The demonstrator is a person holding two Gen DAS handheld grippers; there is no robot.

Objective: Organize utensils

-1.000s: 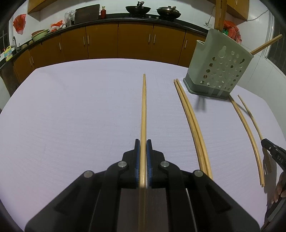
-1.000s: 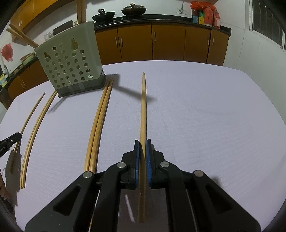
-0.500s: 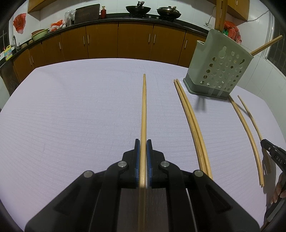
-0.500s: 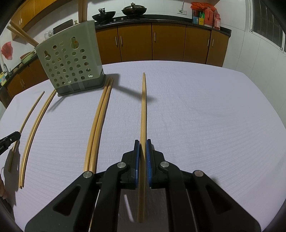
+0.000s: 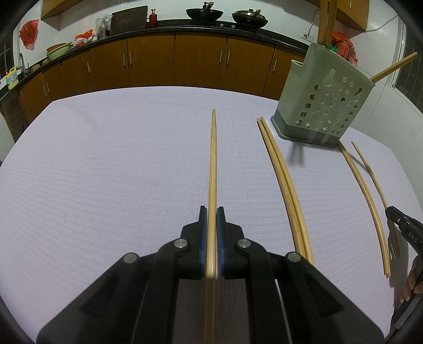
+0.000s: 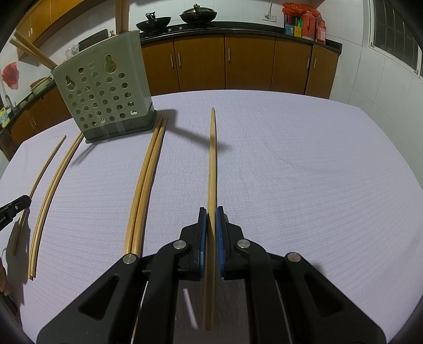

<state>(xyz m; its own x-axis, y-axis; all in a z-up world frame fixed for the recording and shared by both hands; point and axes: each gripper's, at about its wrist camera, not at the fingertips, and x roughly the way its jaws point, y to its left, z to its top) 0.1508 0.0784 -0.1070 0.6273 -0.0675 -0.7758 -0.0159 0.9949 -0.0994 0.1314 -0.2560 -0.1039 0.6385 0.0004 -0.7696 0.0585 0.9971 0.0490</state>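
My left gripper (image 5: 211, 211) is shut on a wooden chopstick (image 5: 212, 164) that points forward above the table. My right gripper (image 6: 210, 211) is shut on another chopstick (image 6: 211, 164), held above the cloth with its shadow beyond the tip. A grey-green perforated utensil holder (image 5: 323, 105) stands at the right in the left wrist view and at the left in the right wrist view (image 6: 104, 95), with chopsticks sticking out of it. A pair of chopsticks (image 5: 284, 180) lies beside it, also in the right wrist view (image 6: 146, 182). More chopsticks (image 5: 366, 195) lie farther out.
The table wears a pale lilac cloth (image 5: 105, 164). Brown kitchen cabinets (image 5: 158, 63) and a counter with woks (image 5: 203, 13) run behind. The other gripper's tip shows at the right edge of the left wrist view (image 5: 401, 222) and at the left edge of the right wrist view (image 6: 13, 207).
Both grippers keep their chopsticks. The right gripper has drifted slightly toward the holder; little else has moved.
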